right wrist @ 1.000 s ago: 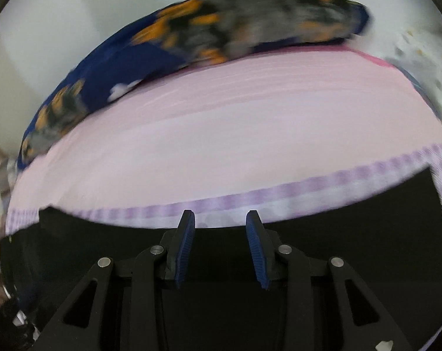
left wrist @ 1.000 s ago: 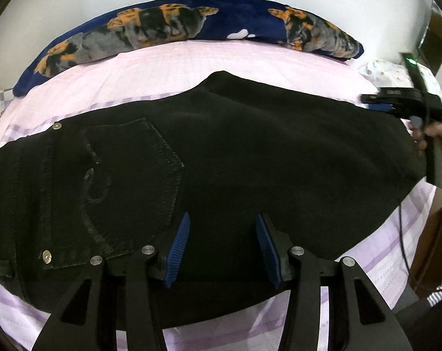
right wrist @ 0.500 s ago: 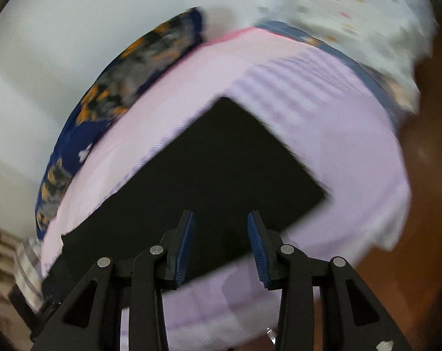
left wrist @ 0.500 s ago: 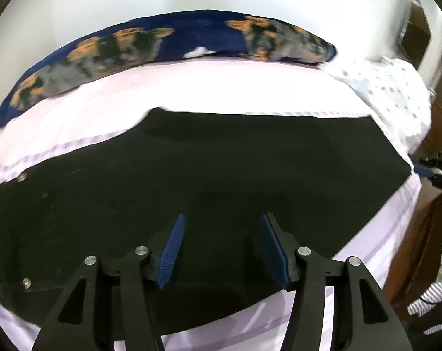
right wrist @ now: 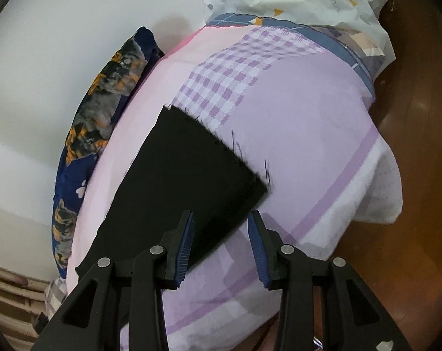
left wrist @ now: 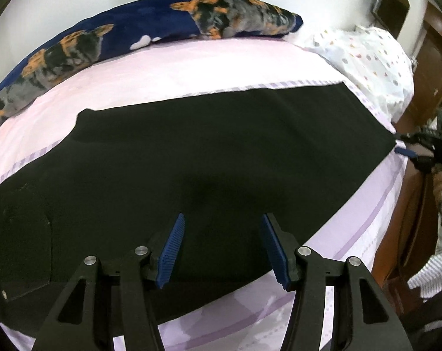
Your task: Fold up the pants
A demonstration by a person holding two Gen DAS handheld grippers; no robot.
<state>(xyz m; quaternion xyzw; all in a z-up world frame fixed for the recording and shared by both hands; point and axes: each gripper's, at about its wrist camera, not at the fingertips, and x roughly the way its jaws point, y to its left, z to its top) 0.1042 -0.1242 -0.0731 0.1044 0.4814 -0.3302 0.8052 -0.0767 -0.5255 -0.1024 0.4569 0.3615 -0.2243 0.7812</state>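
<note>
Centrally, black denim pants (left wrist: 209,158) are lying flat across a pink-and-lilac bedsheet (left wrist: 191,67), legs stacked one on the other and running from the waist at 9 o'clock in the left wrist view to the hems at 3 o'clock. A back pocket with metal rivets (left wrist: 19,251) is showing at 8 o'clock. Above the lower edge of the pants at 6 o'clock, the left gripper (left wrist: 224,248) is hovering; its blue ribbed pads (left wrist: 172,251) have just been opening and are standing apart with nothing pressed between them. At 3 o'clock in the same view, the right gripper (left wrist: 408,146), carried in a person's hand (left wrist: 440,181), is sitting just beside the hem corner. From the right wrist view, the right gripper (right wrist: 221,244) is likewise standing released, its pads apart over the frayed hem corner (right wrist: 250,181), which is lying on the sheet. A navy blanket printed with orange-and-grey dogs (left wrist: 127,35) is lying along the far bed edge at 12 o'clock, beside a white spotted pillow (left wrist: 367,58) at 2 o'clock.
</note>
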